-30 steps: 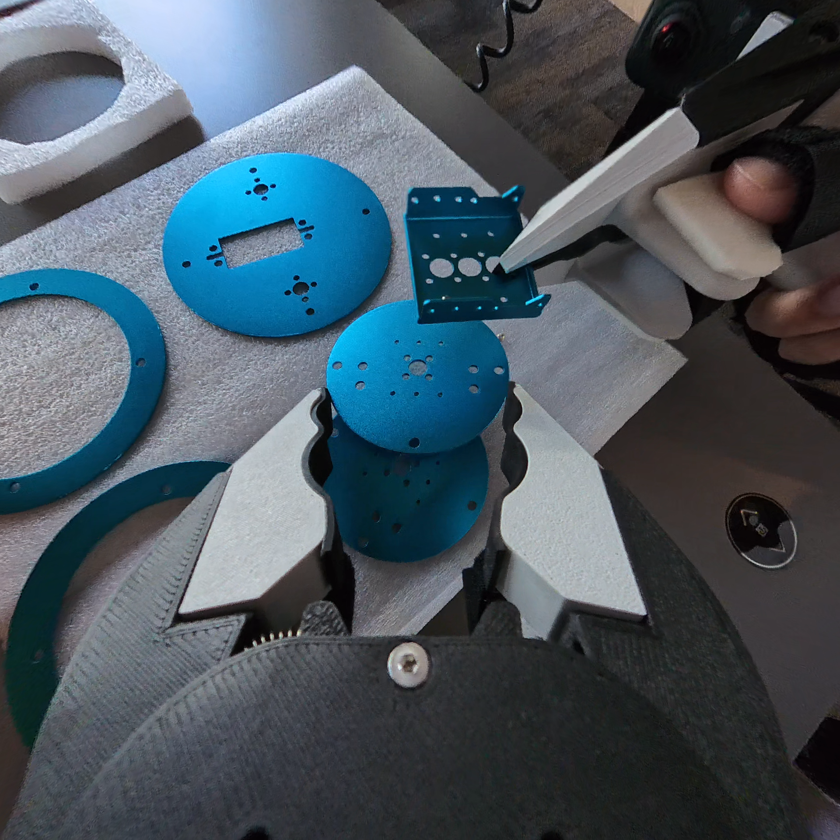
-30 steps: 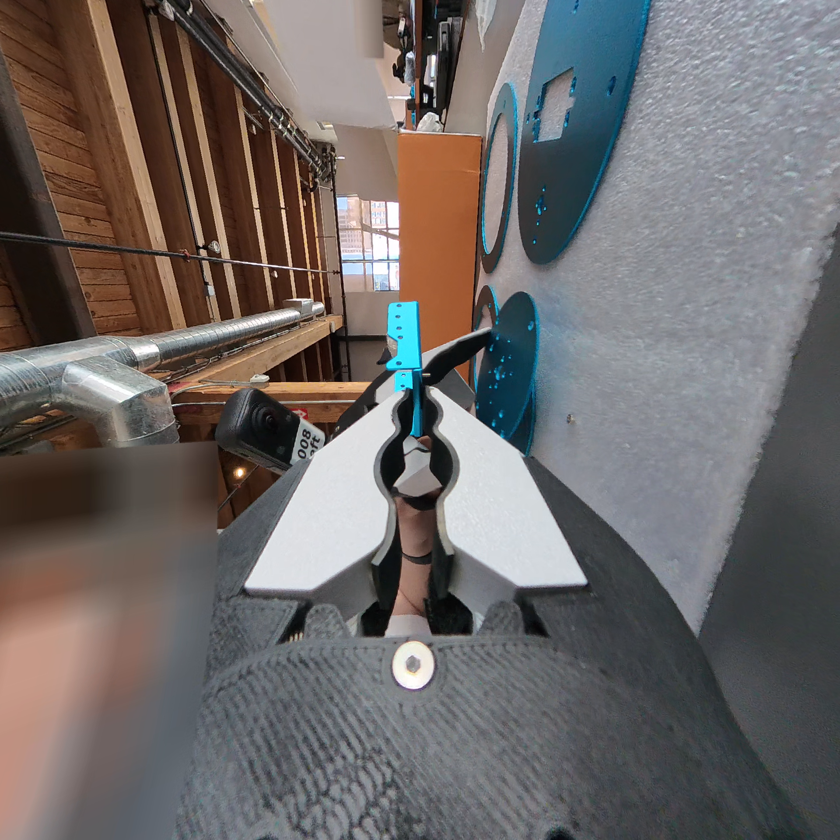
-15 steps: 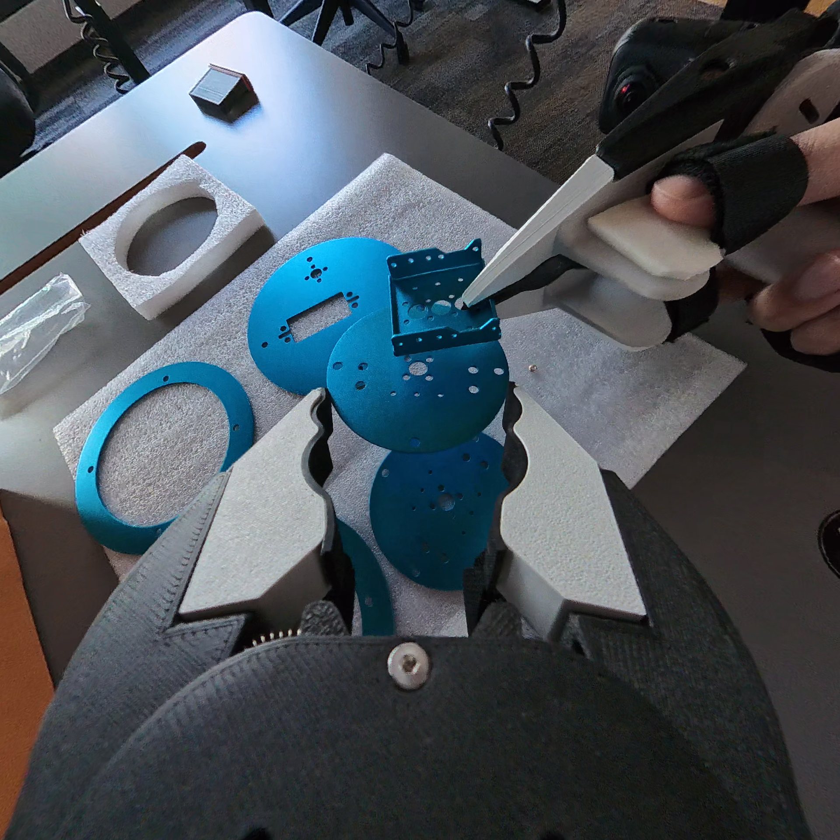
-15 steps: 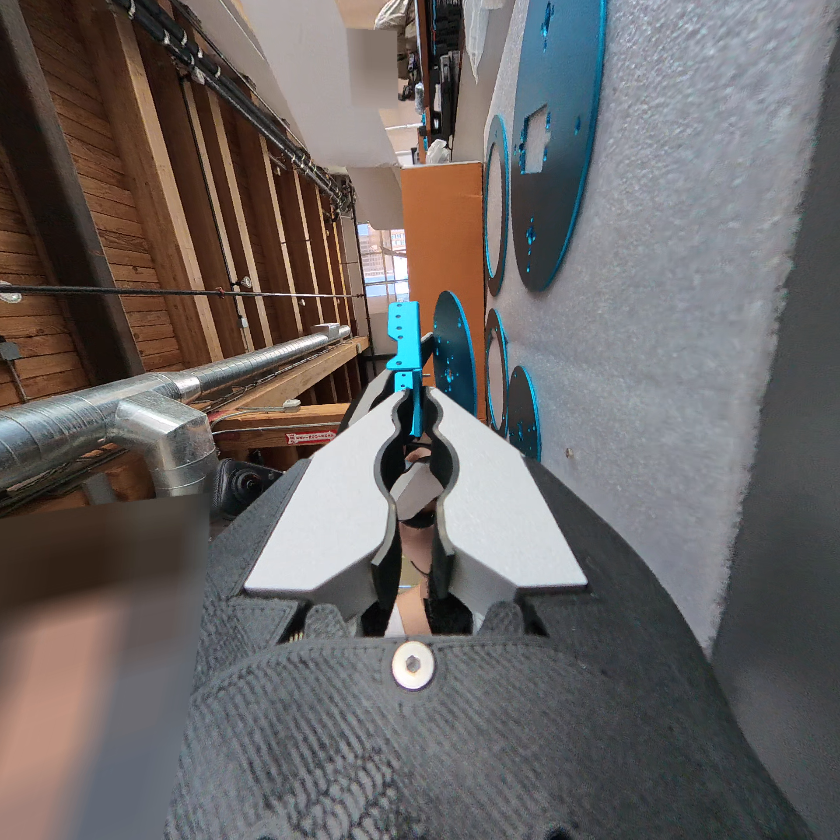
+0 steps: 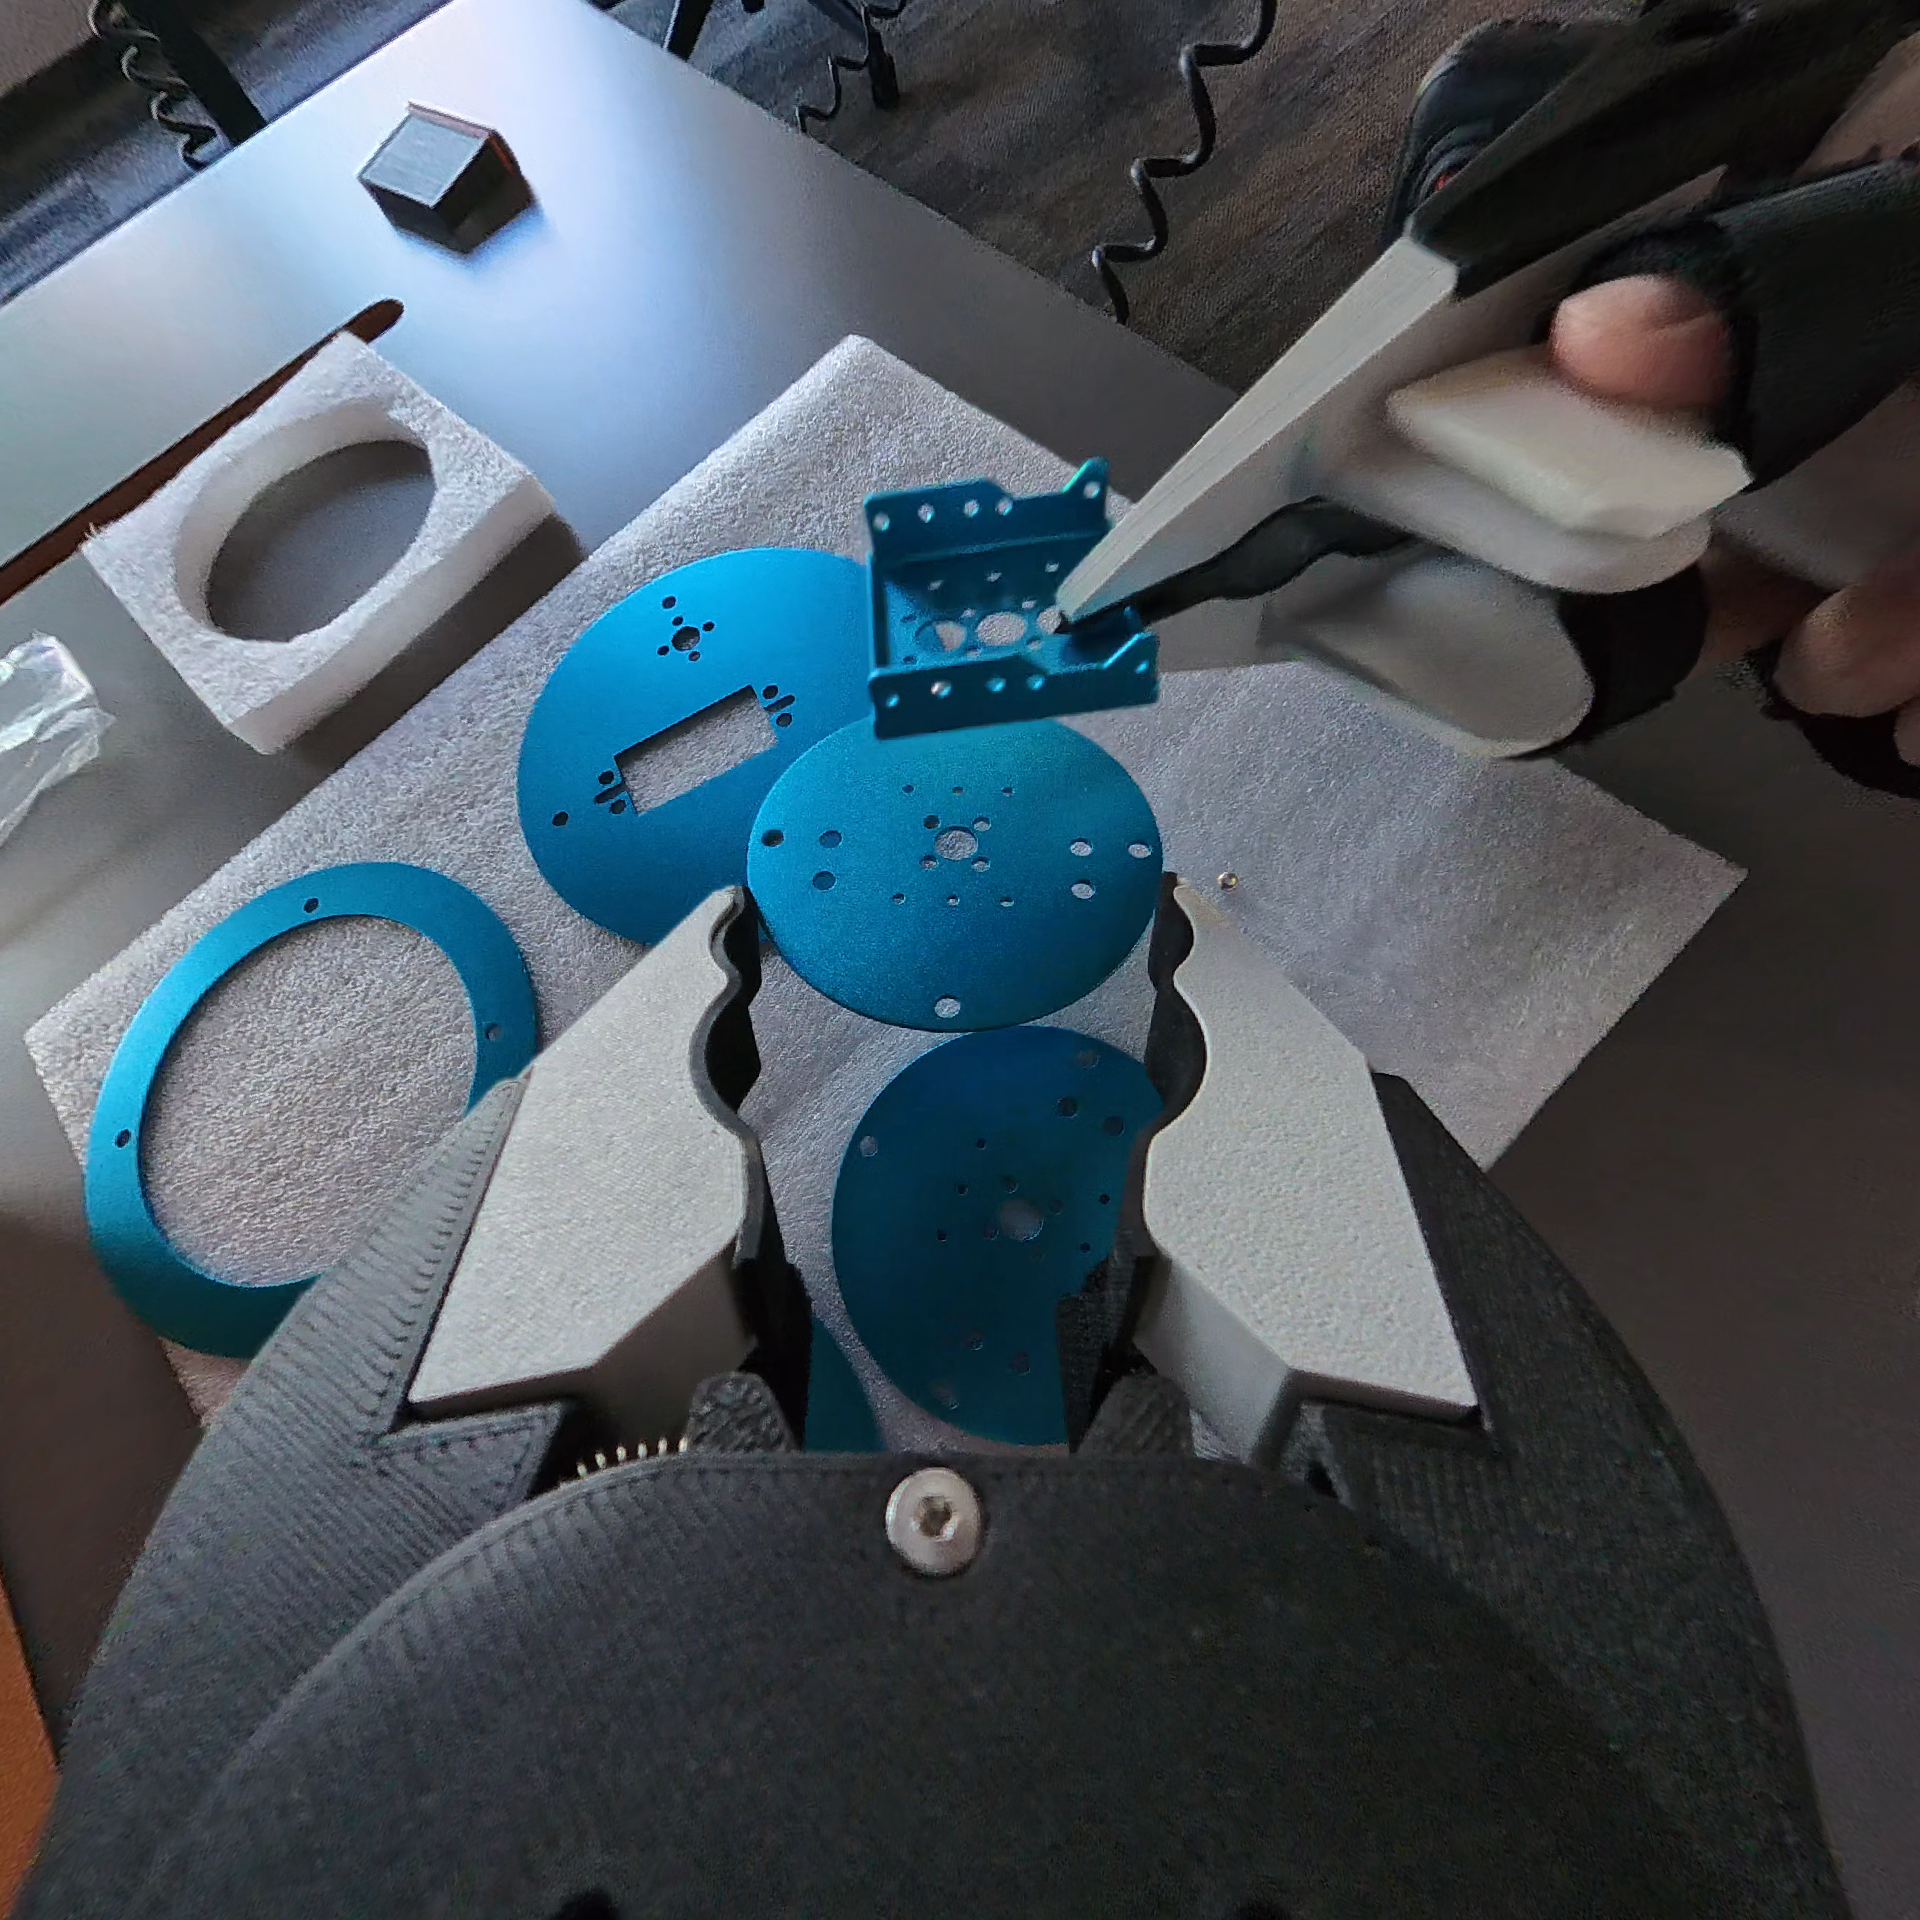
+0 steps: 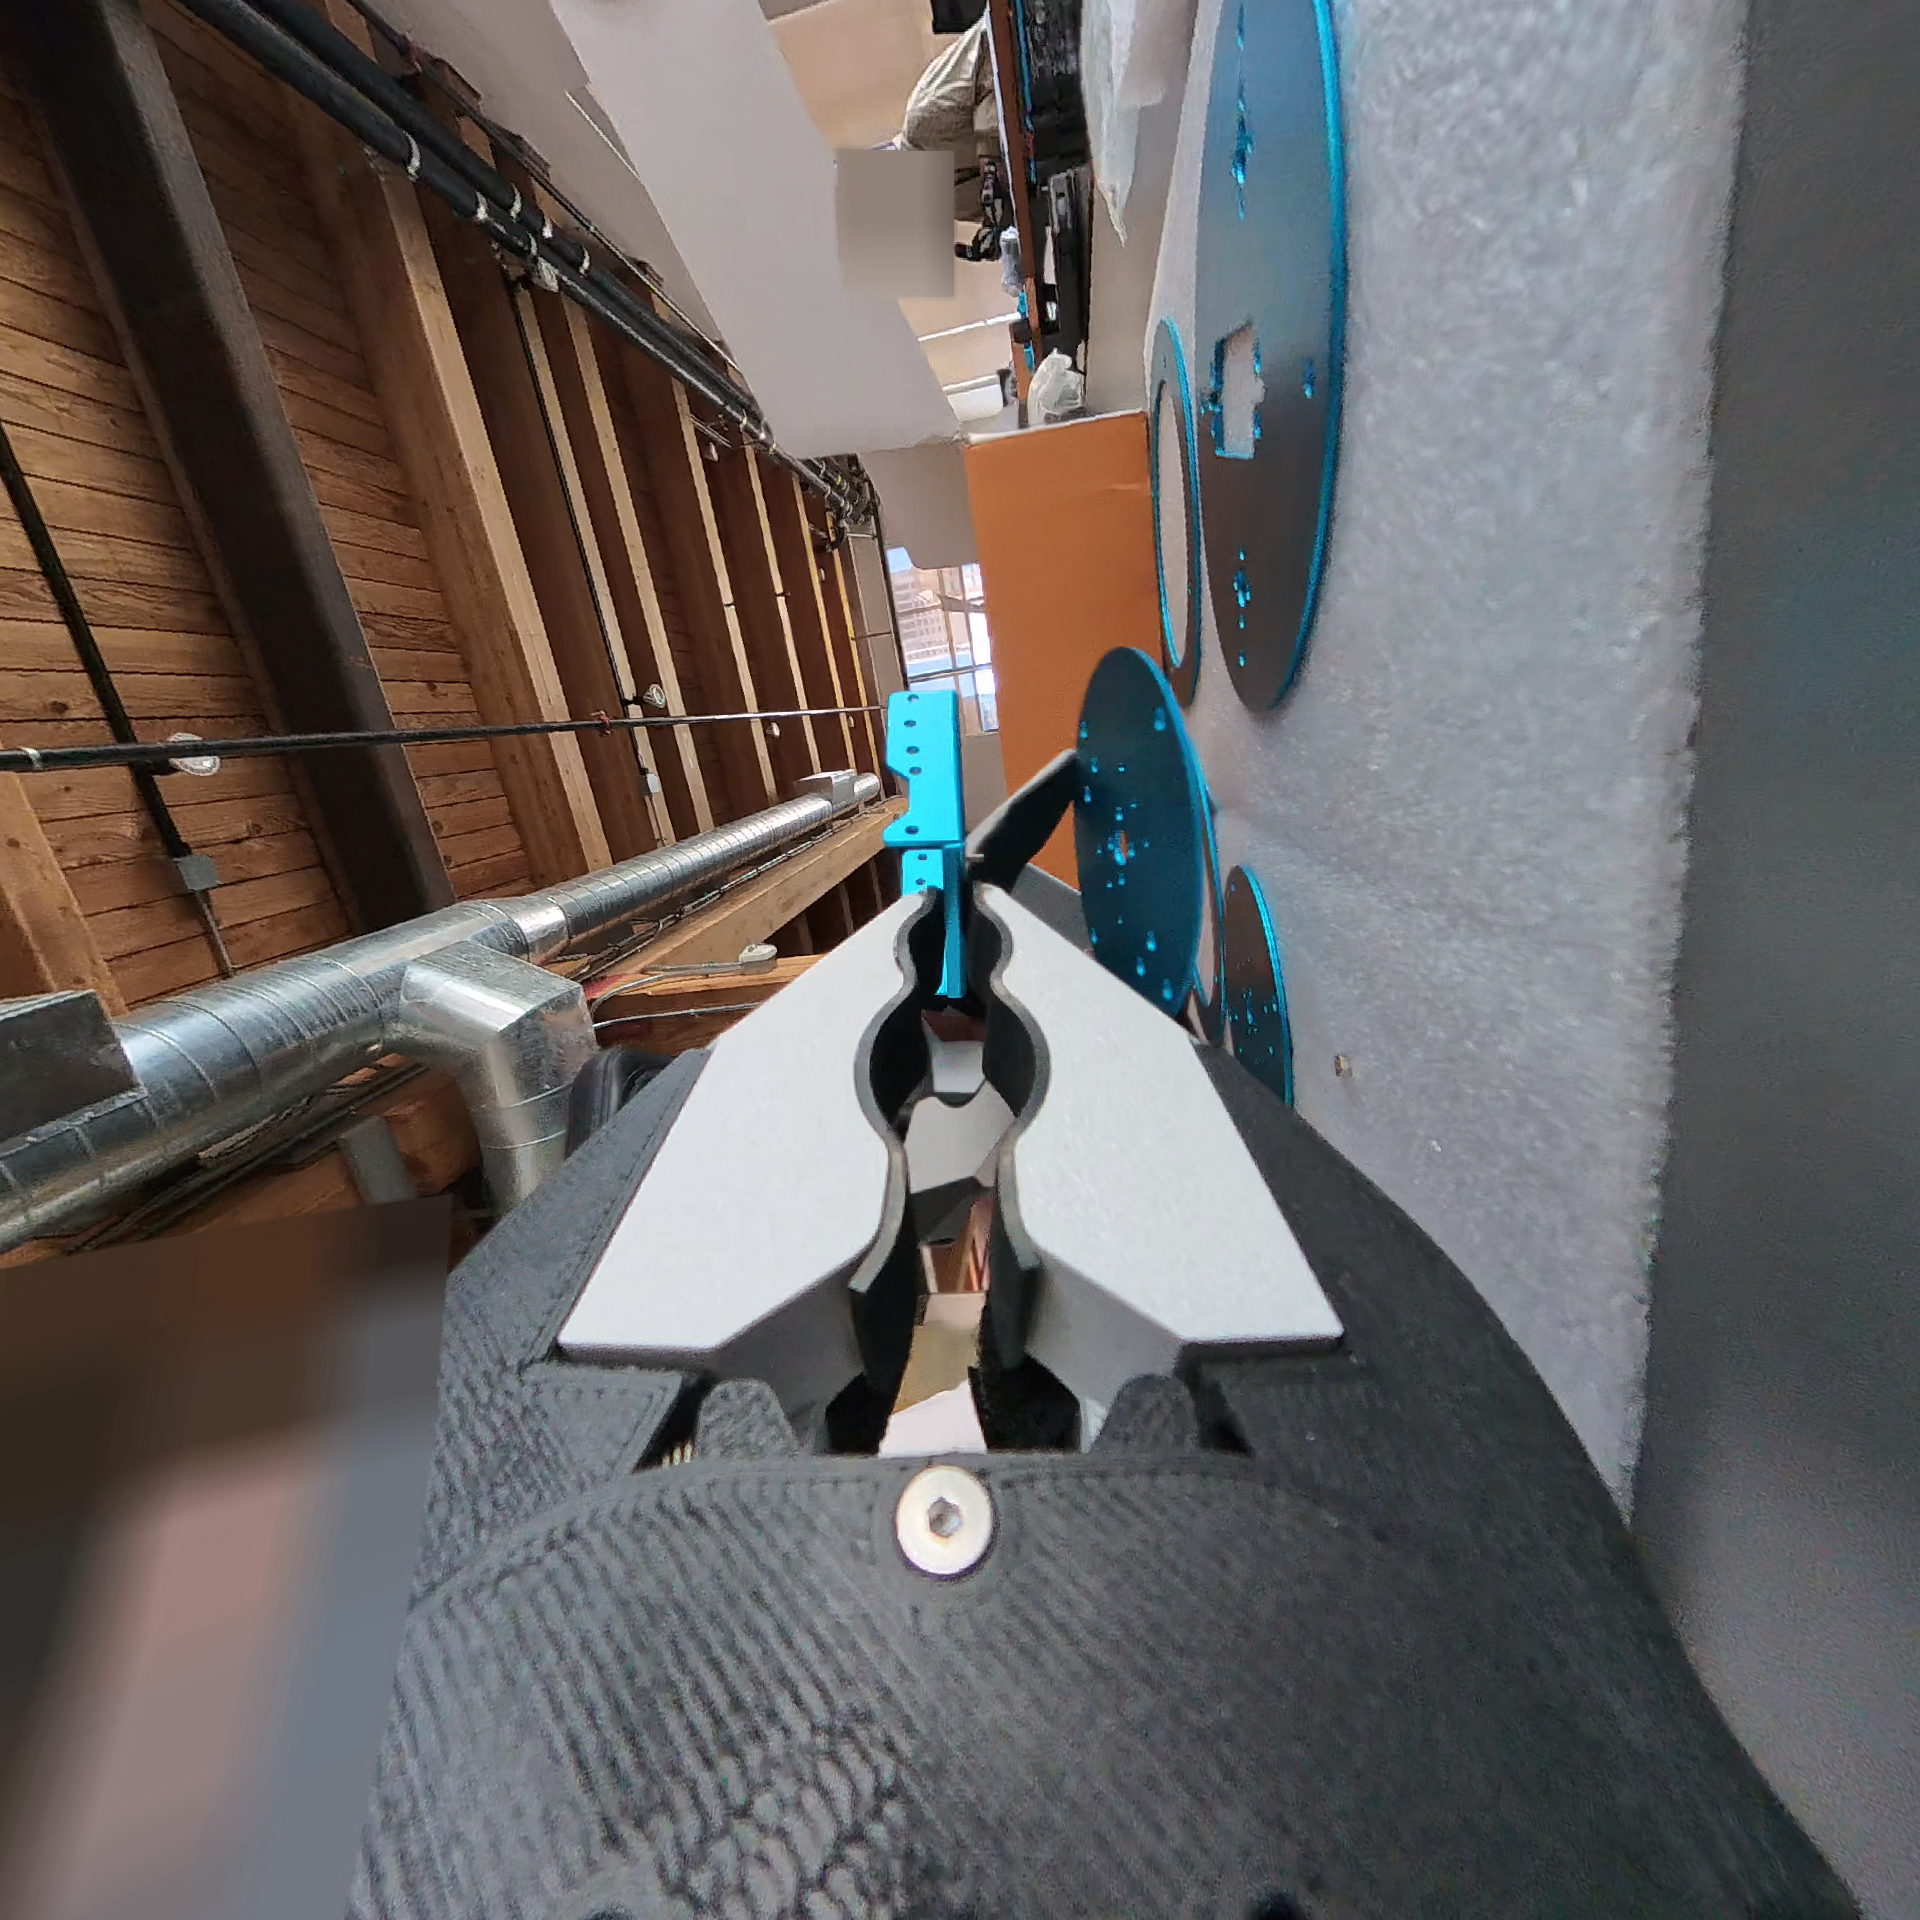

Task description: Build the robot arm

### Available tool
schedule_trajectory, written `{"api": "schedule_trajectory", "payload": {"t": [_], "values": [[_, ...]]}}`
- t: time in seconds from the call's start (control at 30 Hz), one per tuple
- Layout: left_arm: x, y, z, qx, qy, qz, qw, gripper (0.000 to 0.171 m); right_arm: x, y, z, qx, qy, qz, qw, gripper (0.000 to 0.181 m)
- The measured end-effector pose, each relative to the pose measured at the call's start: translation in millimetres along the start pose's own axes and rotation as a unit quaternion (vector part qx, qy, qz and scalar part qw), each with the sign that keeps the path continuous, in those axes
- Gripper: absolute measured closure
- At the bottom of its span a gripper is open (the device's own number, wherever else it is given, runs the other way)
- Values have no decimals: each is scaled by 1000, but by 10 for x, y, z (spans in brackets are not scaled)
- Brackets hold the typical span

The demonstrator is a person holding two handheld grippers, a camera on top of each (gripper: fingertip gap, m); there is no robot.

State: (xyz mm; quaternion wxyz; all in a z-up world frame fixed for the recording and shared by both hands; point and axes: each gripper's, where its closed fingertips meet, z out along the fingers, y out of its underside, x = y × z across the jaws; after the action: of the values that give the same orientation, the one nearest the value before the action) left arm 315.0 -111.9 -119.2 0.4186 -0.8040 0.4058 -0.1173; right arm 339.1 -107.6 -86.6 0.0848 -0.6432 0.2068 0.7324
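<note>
My left gripper (image 5: 951, 904) is shut on a small blue disc (image 5: 951, 873) with many holes, gripping its rim on both sides and holding it flat above the white foam sheet (image 5: 1403, 883). My right gripper (image 5: 1070, 613) comes in from the upper right. It is shut on a blue U-shaped bracket (image 5: 997, 613) with holes, which hangs just over the disc's far edge. In the right wrist view the right gripper (image 6: 951, 914) pinches the bracket (image 6: 923, 769) by its thin wall, and the held disc (image 6: 1138, 831) stands close beside it.
On the foam sheet lie a second small blue disc (image 5: 997, 1236), a large blue disc with a rectangular cutout (image 5: 675, 727), a blue ring (image 5: 301, 1101) and a tiny screw (image 5: 1228, 880). A foam block with a round hole (image 5: 312, 540) and a black block (image 5: 447, 177) sit on the dark table. Spacing between my two grippers at the tips: around 5 centimetres. From the left gripper's tips to the tiny screw (image 5: 1228, 880) is close to 4 centimetres.
My left gripper has risen with the disc, away from the foam sheet and the second disc. The right gripper has kept the bracket at the held disc's far edge.
</note>
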Motion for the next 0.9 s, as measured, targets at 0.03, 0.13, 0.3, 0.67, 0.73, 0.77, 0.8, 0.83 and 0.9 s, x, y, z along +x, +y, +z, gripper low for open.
{"api": "schedule_trajectory", "payload": {"t": [0.03, 0.13, 0.3, 0.67, 0.73, 0.77, 0.8, 0.83, 0.9], "values": [[-20, 16, 15, -2, 5, -9, 1000, 96, -21, -24, -21, 4, 0, -8, 1000, 180], [-104, 34, 41, -3, 17, -39, 999, 96, -84, -73, -74, 12, -9, -16, 1000, 180], [-160, 84, 86, -5, 38, -92, 995, 96, -114, -121, -146, 22, -19, -19, 999, 180], [-357, 252, 315, -65, -6, -112, 992, 96, -69, -125, -151, 18, -24, -22, 999, 180], [-354, 247, 330, -68, -4, -112, 991, 96, -77, -127, -152, 17, -25, -24, 999, 180], [-347, 251, 329, -72, -1, -105, 992, 95, -81, -128, -157, 16, -25, -26, 999, 180], [-319, 257, 325, -78, 9, -93, 993, 88, -83, -132, -162, 16, -25, -27, 999, 180], [-289, 270, 313, -86, 24, -77, 993, 86, -84, -137, -170, 17, -25, -28, 999, 180], [-249, 275, 262, -94, 56, -47, 993, 86, -89, -143, -181, 17, -25, -29, 999, 180]]}}
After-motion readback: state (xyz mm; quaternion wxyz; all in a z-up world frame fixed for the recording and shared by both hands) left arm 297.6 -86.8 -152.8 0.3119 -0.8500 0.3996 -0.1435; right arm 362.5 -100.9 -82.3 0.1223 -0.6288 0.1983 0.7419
